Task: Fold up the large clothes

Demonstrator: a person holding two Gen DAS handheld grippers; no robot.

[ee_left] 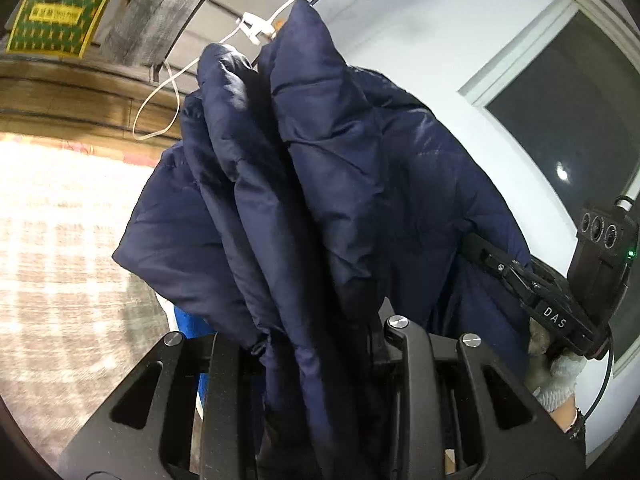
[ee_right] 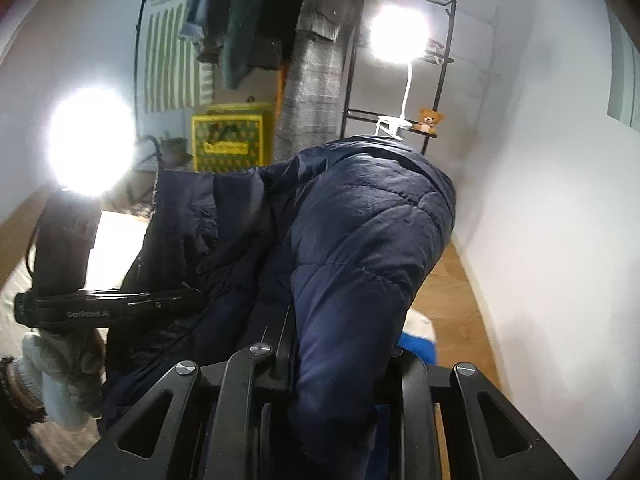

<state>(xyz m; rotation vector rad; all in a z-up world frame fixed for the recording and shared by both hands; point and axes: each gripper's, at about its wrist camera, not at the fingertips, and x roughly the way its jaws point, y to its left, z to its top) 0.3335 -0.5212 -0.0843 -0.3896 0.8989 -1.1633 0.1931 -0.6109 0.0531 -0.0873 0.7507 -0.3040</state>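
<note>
From my left wrist: a navy padded jacket [ee_left: 304, 184] rises in thick bunched folds straight out from between my left gripper [ee_left: 316, 344], whose fingers stand narrow and clamped on the fabric, which spills down over the linkage and hides the tips. To the right of my fingers, my right gripper [ee_left: 492, 260] reaches in from the side and bites the same jacket at its far edge, a white-gloved hand [ee_left: 560, 376] gripping the handle behind it. Left of my fingers lies a bright, washed-out patterned surface [ee_left: 60, 240]; beyond the top of the jacket hang a white cord [ee_left: 168, 92] and a clip lamp [ee_left: 256, 28], and above left is a yellow-and-green box [ee_left: 60, 8]. A window [ee_left: 560, 80] sits in the white wall at upper right. From my right wrist: the jacket [ee_right: 360, 240] humps up directly ahead of my right gripper [ee_right: 332, 344], a quilted sleeve or edge running down between my narrow fingers, which hold it fast. Left of my fingers, my left gripper [ee_right: 176, 300] comes in level and pinches the jacket's darker inner side, held by a gloved hand [ee_right: 60, 372]. Beyond the jacket stand a black rack [ee_right: 400, 60] with a small teddy bear [ee_right: 430, 120] on a shelf, hanging clothes [ee_right: 248, 20], and two glaring lamps [ee_right: 92, 140]. Wood floor [ee_right: 452, 300] shows to the right of my fingers.
</note>
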